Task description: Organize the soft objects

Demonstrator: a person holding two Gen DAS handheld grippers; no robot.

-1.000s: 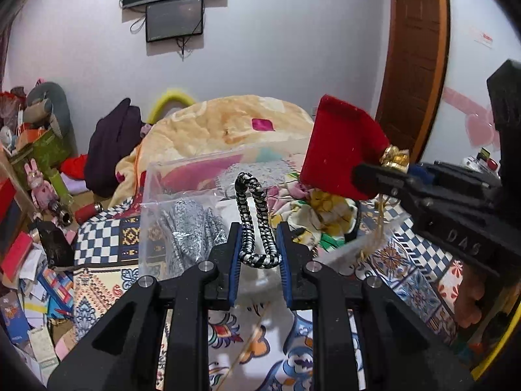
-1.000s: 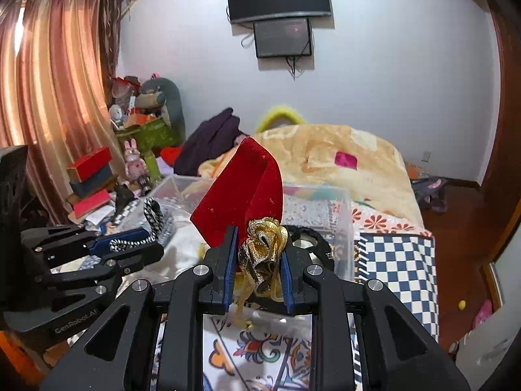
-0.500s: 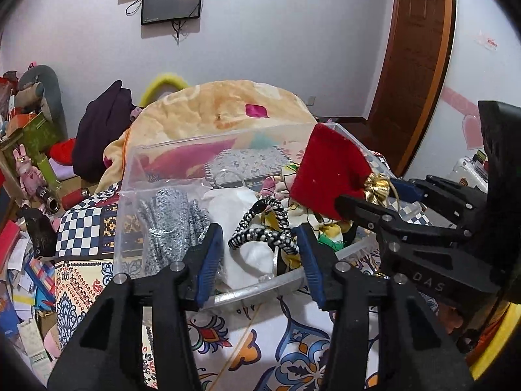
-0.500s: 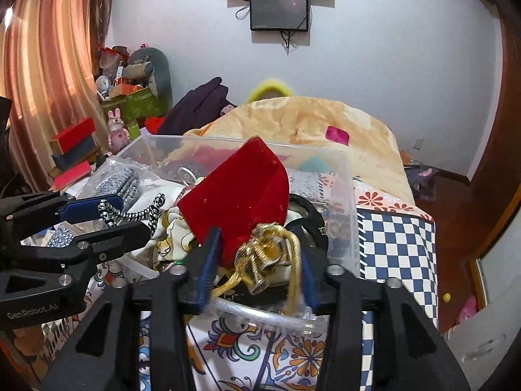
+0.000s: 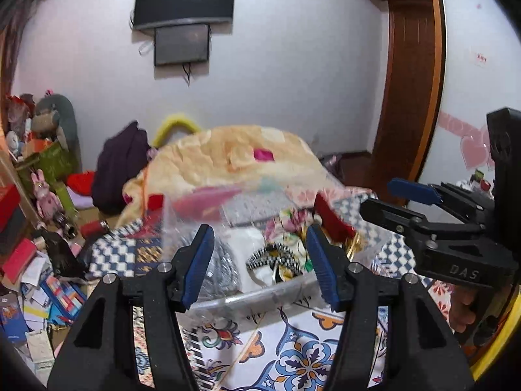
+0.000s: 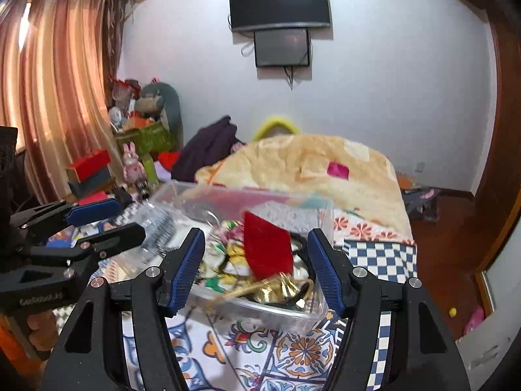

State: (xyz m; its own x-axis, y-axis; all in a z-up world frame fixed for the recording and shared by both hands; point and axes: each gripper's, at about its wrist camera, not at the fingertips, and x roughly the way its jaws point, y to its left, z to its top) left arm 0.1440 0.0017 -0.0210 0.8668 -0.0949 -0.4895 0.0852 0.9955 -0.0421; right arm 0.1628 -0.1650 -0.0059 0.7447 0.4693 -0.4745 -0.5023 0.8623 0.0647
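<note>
A clear plastic bin (image 5: 260,296) (image 6: 270,317) stands on the patterned bedspread and holds several soft items. A black-and-white braided cord (image 5: 276,259) lies inside it beside a silver fabric piece (image 5: 215,270). A red velvet pouch (image 6: 267,249) with a gold bow (image 6: 280,288) lies in the bin's near right part; its red edge shows in the left wrist view (image 5: 332,218). My left gripper (image 5: 259,267) is open and empty above the bin's front rim. My right gripper (image 6: 255,268) is open and empty, just behind the pouch.
A peach blanket (image 5: 241,159) is heaped on the bed behind the bin. A dark purple garment (image 6: 208,150) lies beyond it. Boxes, plush toys (image 6: 132,166) and papers (image 5: 35,296) crowd the floor at left. A wooden door frame (image 5: 410,81) stands at right.
Both grippers opened. The left let go of the braided cord and the right let go of the red pouch; both items dropped into the bin, and the grippers drew back slightly.
</note>
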